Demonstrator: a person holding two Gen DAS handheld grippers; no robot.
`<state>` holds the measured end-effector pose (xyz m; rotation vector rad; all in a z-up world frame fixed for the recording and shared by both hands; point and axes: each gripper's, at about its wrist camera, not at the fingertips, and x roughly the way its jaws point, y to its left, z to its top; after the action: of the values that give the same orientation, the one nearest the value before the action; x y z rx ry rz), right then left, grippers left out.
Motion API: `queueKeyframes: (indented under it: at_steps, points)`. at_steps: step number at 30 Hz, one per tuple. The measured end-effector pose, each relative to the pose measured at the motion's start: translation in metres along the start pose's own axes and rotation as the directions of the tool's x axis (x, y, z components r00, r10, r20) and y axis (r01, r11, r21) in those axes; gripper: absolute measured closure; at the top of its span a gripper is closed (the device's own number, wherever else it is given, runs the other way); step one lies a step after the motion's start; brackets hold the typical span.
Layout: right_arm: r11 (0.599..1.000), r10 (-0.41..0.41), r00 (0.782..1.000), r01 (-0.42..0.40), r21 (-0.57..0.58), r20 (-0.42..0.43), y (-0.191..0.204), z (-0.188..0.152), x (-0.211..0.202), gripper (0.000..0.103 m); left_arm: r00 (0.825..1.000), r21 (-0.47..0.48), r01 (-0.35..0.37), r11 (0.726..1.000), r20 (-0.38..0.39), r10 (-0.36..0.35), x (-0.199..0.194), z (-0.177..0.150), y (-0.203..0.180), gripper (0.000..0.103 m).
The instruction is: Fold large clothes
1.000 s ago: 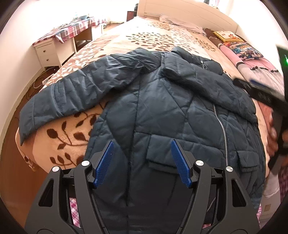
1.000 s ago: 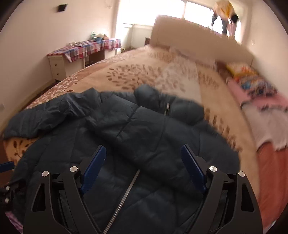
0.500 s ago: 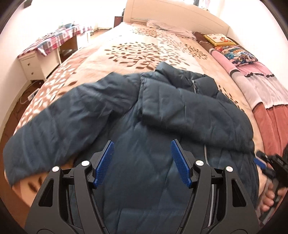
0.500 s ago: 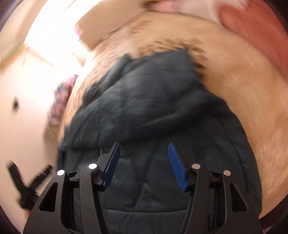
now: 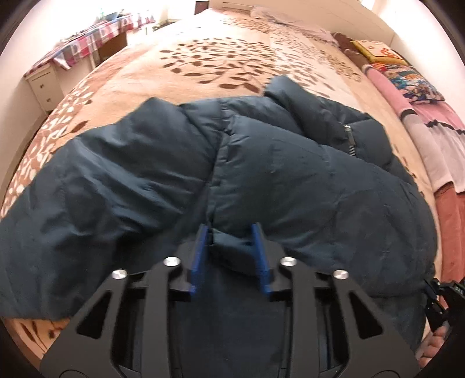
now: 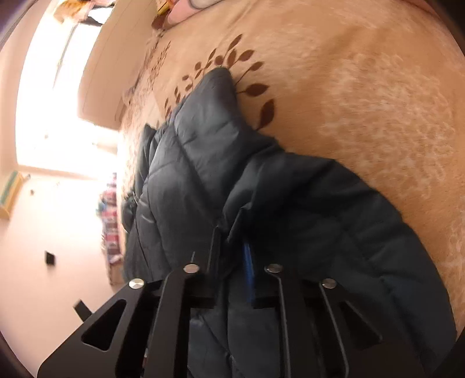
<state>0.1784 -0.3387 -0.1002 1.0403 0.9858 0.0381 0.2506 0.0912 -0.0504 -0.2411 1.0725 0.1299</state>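
A dark navy padded jacket (image 5: 290, 174) lies spread on the leaf-patterned bed cover (image 5: 232, 58). One sleeve reaches out to the left and the other is folded across the chest. My left gripper (image 5: 231, 232) is shut on a fold of the jacket near its left underarm. In the right wrist view the camera is rolled sideways, and my right gripper (image 6: 231, 232) is shut on the jacket (image 6: 203, 162) at its right edge. The right gripper also shows at the lower right of the left wrist view (image 5: 436, 293).
Pillows and folded pink bedding (image 5: 415, 96) line the right side of the bed. A white desk with a checked cloth (image 5: 72, 58) stands at the left wall. The headboard (image 5: 290, 8) is at the far end. A bright window (image 6: 52, 101) shows in the right wrist view.
Both grippers have come down onto the jacket and shut on its fabric. The right gripper has rolled onto its side.
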Motion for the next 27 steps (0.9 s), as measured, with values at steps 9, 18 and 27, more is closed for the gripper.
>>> queueKeyframes:
  at_steps: [9, 18, 27]
  points:
    - [0.99, -0.101, 0.995, 0.099, -0.098, -0.01, 0.002, 0.004, 0.001, 0.091, 1.0, -0.001, -0.012, 1.0, 0.002, 0.012, -0.003, -0.019, -0.007, 0.076]
    - [0.953, -0.182, 0.963, 0.222, -0.206, 0.198, 0.026, -0.029, -0.045, 0.068, 0.999, -0.065, 0.019, 0.998, 0.034, -0.017, -0.032, -0.025, 0.01, 0.055]
    - [0.895, -0.24, 0.967, 0.255, -0.366, 0.085, 0.059, -0.022, 0.022, 0.068, 0.996, -0.105, 0.031, 0.994, 0.083, -0.022, -0.092, -0.071, 0.066, 0.047]
